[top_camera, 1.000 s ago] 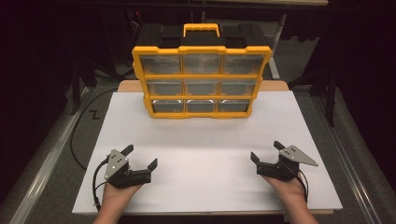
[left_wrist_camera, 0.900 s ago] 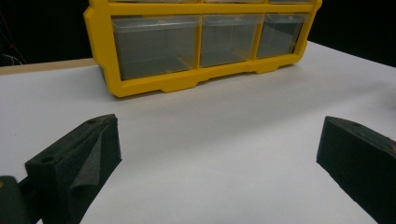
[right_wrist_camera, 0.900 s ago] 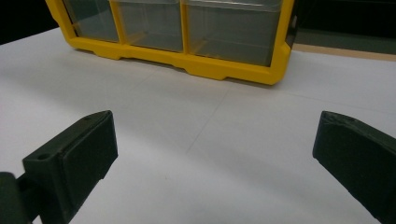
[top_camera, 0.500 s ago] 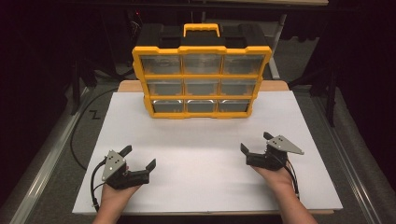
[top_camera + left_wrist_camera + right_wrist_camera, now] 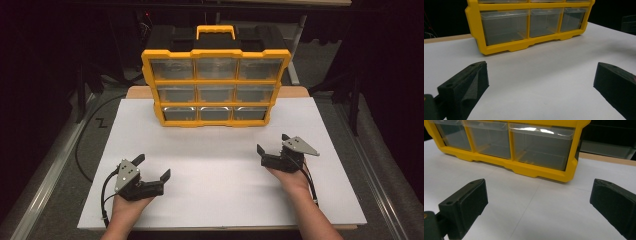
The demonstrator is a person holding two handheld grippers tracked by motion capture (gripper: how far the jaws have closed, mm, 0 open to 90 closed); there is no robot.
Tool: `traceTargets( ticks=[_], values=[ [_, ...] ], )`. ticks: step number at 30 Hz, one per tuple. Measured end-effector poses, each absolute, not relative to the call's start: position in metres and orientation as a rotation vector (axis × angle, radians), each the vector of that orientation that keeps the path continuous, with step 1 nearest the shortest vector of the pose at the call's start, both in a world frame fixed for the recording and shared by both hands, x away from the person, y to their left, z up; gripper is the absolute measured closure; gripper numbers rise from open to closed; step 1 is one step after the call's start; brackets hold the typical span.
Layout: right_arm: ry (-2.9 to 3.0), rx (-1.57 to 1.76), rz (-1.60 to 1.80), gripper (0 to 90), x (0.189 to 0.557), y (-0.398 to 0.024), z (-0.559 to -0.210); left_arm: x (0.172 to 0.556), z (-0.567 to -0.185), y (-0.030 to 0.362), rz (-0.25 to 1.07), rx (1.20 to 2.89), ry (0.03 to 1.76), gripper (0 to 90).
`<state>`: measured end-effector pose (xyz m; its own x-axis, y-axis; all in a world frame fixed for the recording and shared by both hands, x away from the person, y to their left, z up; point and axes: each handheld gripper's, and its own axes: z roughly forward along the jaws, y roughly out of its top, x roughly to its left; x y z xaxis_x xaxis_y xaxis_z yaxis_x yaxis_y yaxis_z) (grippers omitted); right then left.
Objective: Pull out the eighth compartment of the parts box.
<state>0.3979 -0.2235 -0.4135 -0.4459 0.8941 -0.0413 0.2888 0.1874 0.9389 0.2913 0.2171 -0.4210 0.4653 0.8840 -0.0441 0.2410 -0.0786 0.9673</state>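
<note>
Yellow-framed, the organizer case stands upright at the far middle of the white board, its black handle up, its long side running left to right, and its clear drawers facing the person. Both grippers rest near the board's front edge with jaws spread wide and holding nothing: left gripper, right gripper. Bare board lies between them and the case. Drawer contents are hard to make out.
</note>
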Motion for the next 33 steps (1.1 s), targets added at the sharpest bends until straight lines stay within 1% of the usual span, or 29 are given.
traceTargets(
  ticks=[11, 20, 24, 33],
  values=[
    [1.826, 1.124, 1.203, 3.0, 0.407, -0.230, -0.411, 0.290, -0.421, 0.214, 0.716, 1.603, 0.989, 0.3],
    [1.852, 1.074, 1.134, 2.9, 0.397, -0.238, -0.407, 0.289, -0.422, 0.216, 0.717, 1.597, 1.011, 0.3],
    [1.853, 1.080, 1.154, 2.5, 0.393, -0.242, -0.406, 0.290, -0.424, 0.214, 0.718, 1.572, 1.014, 0.4],
    [1.827, 1.094, 1.131, 2.4, 0.385, -0.258, -0.403, 0.289, -0.424, 0.213, 0.710, 1.596, 1.009, 0.4]
  ],
)
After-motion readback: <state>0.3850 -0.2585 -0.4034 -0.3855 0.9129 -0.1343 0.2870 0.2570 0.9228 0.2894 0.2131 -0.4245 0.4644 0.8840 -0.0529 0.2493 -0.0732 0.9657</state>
